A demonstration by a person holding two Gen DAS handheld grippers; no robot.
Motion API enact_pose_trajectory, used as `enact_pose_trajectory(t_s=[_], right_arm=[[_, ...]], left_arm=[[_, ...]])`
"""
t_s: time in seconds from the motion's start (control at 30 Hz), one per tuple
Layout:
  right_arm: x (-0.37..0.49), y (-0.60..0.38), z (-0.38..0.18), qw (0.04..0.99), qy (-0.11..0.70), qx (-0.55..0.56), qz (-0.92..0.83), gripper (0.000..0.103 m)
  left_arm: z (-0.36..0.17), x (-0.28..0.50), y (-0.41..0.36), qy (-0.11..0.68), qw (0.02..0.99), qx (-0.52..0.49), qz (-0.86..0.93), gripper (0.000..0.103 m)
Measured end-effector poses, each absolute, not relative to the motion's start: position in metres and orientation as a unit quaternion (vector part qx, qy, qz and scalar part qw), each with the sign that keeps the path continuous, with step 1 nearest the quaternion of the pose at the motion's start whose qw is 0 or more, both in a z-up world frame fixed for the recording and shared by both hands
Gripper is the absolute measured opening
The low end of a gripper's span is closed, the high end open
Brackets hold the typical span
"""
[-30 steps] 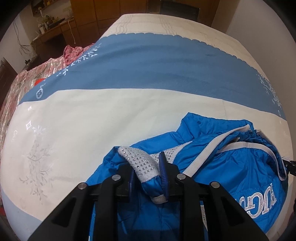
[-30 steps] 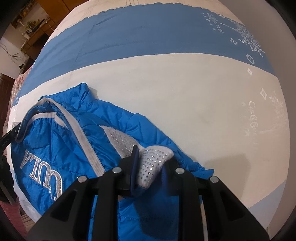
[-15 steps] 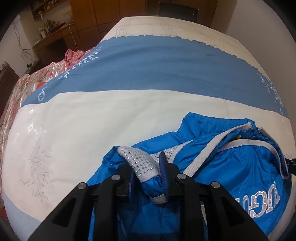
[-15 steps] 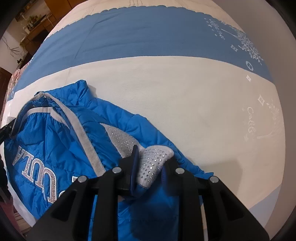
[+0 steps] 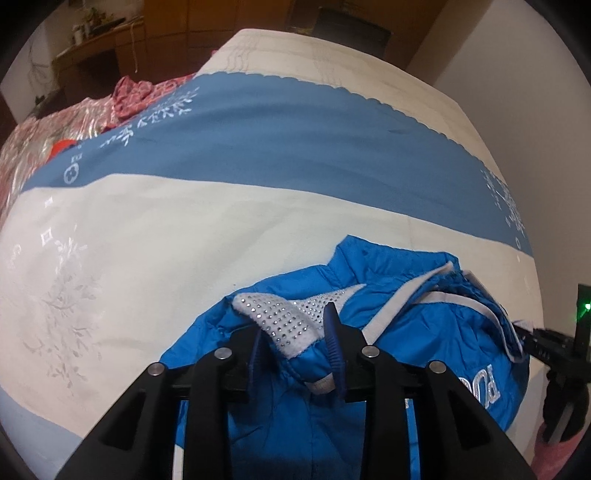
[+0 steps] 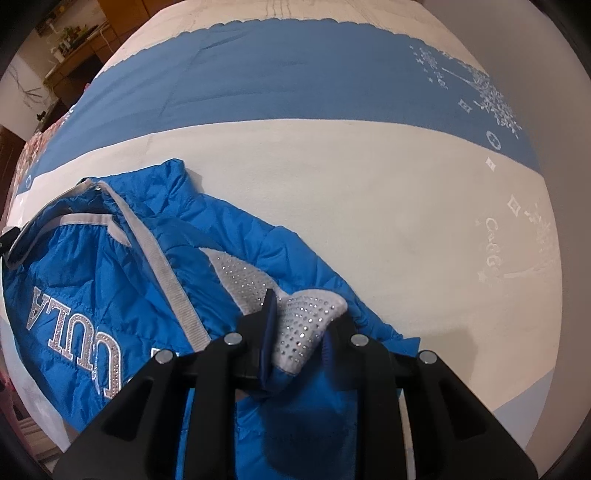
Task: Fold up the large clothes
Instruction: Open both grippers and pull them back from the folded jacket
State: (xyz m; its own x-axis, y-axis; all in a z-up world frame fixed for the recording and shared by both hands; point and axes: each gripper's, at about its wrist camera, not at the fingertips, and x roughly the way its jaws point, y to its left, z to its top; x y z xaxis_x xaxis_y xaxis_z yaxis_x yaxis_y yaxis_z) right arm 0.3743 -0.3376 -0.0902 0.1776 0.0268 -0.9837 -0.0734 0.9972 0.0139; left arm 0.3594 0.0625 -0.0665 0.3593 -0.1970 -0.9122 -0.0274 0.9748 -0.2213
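A grey rhinestone-studded cuff (image 5: 291, 325) of the bright blue padded jacket (image 5: 424, 339) sits between the left gripper (image 5: 295, 332), whose jaws are opening. Another studded cuff (image 6: 306, 321) is pinched by the right gripper (image 6: 299, 325). The jacket is spread on the cream-and-blue bedspread (image 6: 369, 192) beyond.

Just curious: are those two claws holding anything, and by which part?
Each holds the blue jacket by a studded grey cuff: right gripper pinching one, left gripper opening around the other.

Pink floral quilt (image 5: 26, 147) beside wooden cabinets (image 5: 207, 22)
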Motion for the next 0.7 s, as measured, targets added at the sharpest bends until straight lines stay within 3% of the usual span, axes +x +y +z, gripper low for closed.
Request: enact_pose_trajectory(t_s=[0.23,0.3,0.47,0.53,0.63,0.67,0.7], right_arm=[[0.369,-0.339,-0.079,0.761,0.649,-0.002,0.023,0.024],[0.367,-0.341,-0.077,0.760,0.649,-0.001,0.024,0.026],[0.364,-0.341,-0.069,0.764,0.644,0.006,0.033,0.034],[0.363,-0.343,-0.064,0.765,0.643,0.018,0.034,0.042],[0.357,-0.341,-0.054,0.770,0.637,0.012,0.041,0.061],[0.355,-0.339,-0.050,0.774,0.632,-0.003,0.028,0.088],[0.353,-0.338,-0.045,0.784,0.620,-0.023,0.011,0.100]], left_arm=[[-0.053,0.355,0.059,0.564,0.817,-0.102,-0.065,0.038],[-0.048,0.353,0.061,0.561,0.818,-0.106,-0.068,0.052],[-0.022,0.343,0.061,0.528,0.843,-0.078,-0.066,0.065],[-0.017,0.339,0.056,0.524,0.847,-0.060,-0.067,0.065],[-0.018,0.332,0.050,0.524,0.848,-0.042,-0.067,0.065],[-0.019,0.331,0.049,0.526,0.847,-0.042,-0.066,0.065],[-0.022,0.329,0.049,0.531,0.844,-0.044,-0.065,0.065]])
